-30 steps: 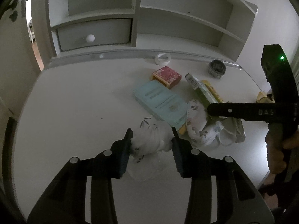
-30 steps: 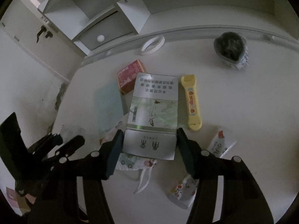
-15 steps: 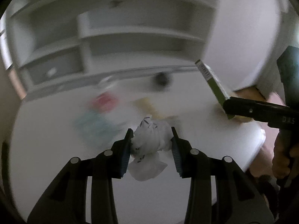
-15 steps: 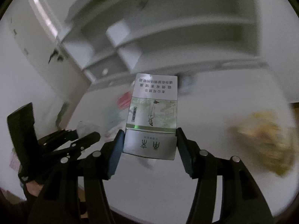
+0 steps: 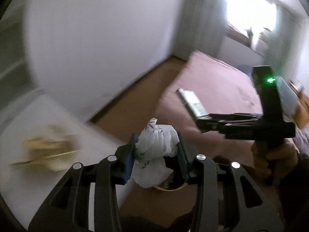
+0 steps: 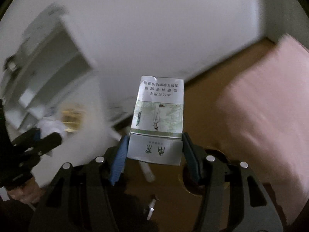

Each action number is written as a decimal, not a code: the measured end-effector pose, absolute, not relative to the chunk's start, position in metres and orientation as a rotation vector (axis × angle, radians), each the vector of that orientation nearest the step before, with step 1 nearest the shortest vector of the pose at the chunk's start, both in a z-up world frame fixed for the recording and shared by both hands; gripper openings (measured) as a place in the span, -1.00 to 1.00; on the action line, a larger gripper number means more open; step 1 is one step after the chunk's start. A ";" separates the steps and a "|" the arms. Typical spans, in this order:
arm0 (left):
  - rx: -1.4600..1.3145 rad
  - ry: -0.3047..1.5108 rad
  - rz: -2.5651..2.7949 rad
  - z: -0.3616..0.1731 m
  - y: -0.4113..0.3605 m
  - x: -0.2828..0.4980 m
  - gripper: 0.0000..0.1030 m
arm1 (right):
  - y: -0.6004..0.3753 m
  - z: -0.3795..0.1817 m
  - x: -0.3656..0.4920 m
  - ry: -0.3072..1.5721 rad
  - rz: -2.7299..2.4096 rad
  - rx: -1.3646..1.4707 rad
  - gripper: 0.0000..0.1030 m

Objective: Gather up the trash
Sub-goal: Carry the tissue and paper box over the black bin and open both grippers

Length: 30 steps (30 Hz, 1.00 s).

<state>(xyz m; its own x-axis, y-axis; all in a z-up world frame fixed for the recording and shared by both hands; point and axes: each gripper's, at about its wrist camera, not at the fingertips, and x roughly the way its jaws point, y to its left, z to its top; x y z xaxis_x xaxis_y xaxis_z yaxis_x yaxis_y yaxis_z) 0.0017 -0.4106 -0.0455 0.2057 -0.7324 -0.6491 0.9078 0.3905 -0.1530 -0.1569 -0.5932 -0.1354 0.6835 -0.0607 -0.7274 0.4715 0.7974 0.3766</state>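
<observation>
Bulging out above and below the pads, a crumpled white wrapper (image 5: 156,147) with small dark markings sits clamped in the left gripper (image 5: 156,150), held in the air past the corner of the white table (image 5: 58,174). Under it a round bin (image 5: 170,185) with a yellowish rim shows only in part, mostly hidden by the wrapper and the gripper's fingers; its inside is dark and what lies in it cannot be told. The right gripper (image 6: 154,150) is closed on the lower end of a flat silver and green carton (image 6: 157,116) printed with characters, which stands up from the pads and blocks the view straight ahead. Below that carton lie brown floor (image 6: 202,104), a pale stick-like thing (image 6: 147,171) too blurred to name, and a dark round opening (image 6: 191,176) just beside the right finger. On the table, well apart from both grippers, a yellowish heap (image 5: 50,148) is smeared by blur. A pink mat (image 6: 270,116) covers the floor beside the white wall (image 5: 106,38), and a bright window (image 5: 249,5) glows beyond it. A hand (image 5: 274,156) grips the handle of the right gripper.
</observation>
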 end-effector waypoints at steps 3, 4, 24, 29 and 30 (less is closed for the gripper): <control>0.365 0.755 -1.247 -0.086 -0.466 -0.018 -0.25 | -0.624 -0.187 -0.181 0.817 -0.380 0.667 0.08; 0.398 0.772 -1.275 -0.104 -0.484 -0.023 -0.25 | -0.630 -0.205 -0.185 0.836 -0.395 0.692 0.08; 0.589 1.125 -1.198 -0.321 -0.576 -0.001 -0.24 | -0.664 -0.407 -0.155 1.109 -0.341 0.943 0.08; 0.580 1.132 -1.203 -0.320 -0.582 0.003 0.38 | -0.678 -0.397 -0.152 1.093 -0.346 0.945 0.27; 0.578 1.120 -1.195 -0.318 -0.584 0.003 0.45 | -0.680 -0.394 -0.154 1.086 -0.349 0.951 0.43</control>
